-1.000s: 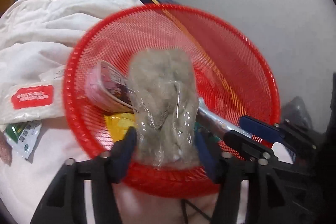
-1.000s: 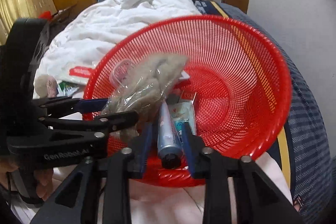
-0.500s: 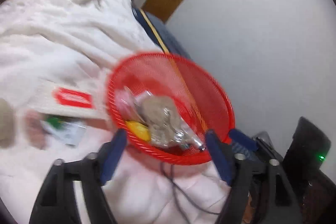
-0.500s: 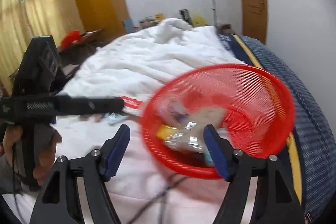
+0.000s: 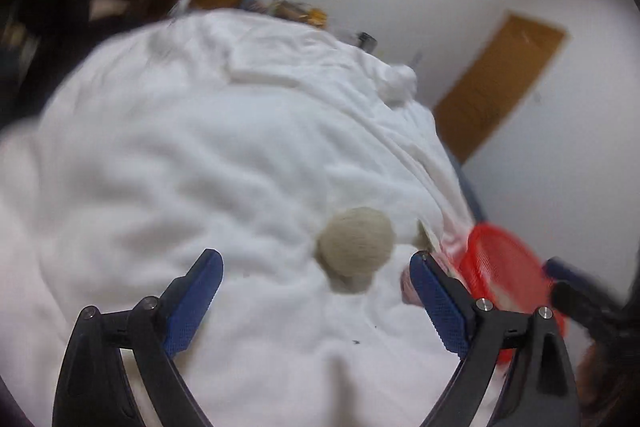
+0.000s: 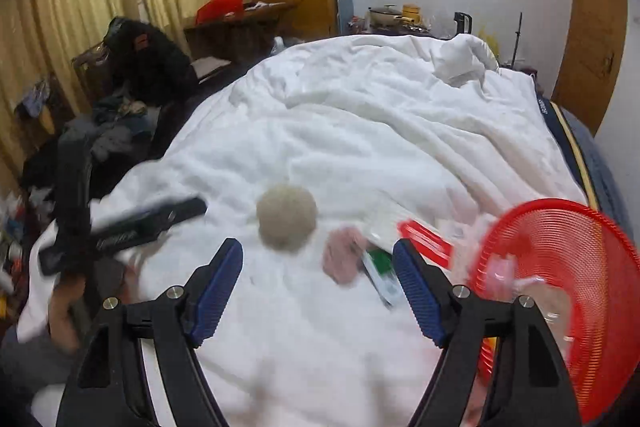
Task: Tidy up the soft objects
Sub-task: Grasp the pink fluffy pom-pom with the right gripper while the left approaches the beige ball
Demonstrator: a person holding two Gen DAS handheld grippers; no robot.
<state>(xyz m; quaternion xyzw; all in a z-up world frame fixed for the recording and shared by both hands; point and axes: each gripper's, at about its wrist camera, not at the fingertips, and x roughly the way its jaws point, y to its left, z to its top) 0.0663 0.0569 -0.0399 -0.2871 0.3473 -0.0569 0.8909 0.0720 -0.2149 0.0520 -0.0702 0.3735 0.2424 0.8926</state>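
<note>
A round beige fluffy ball (image 5: 355, 242) lies on the white duvet (image 5: 180, 163); it also shows in the right wrist view (image 6: 286, 222). Beside it lie a pink soft item (image 6: 343, 259), a green-and-white packet (image 6: 383, 271) and a white packet with a red label (image 6: 423, 235). The red mesh basket (image 6: 560, 259) sits at the right with bagged items inside; it shows in the left wrist view too (image 5: 500, 267). My left gripper (image 5: 316, 301) is open and empty, just short of the ball. My right gripper (image 6: 318, 285) is open and empty above the duvet.
The bed's blue striped mattress edge (image 6: 584, 155) runs along the right by a white wall and a wooden door (image 6: 596, 23). Dark clothes and a chair (image 6: 132, 75) crowd the left side. A cluttered table (image 6: 384, 15) stands behind the bed.
Both grippers let go of their items into the basket, opened, and pulled back and left. They now face the duvet and the beige ball, with the basket at the right edge.
</note>
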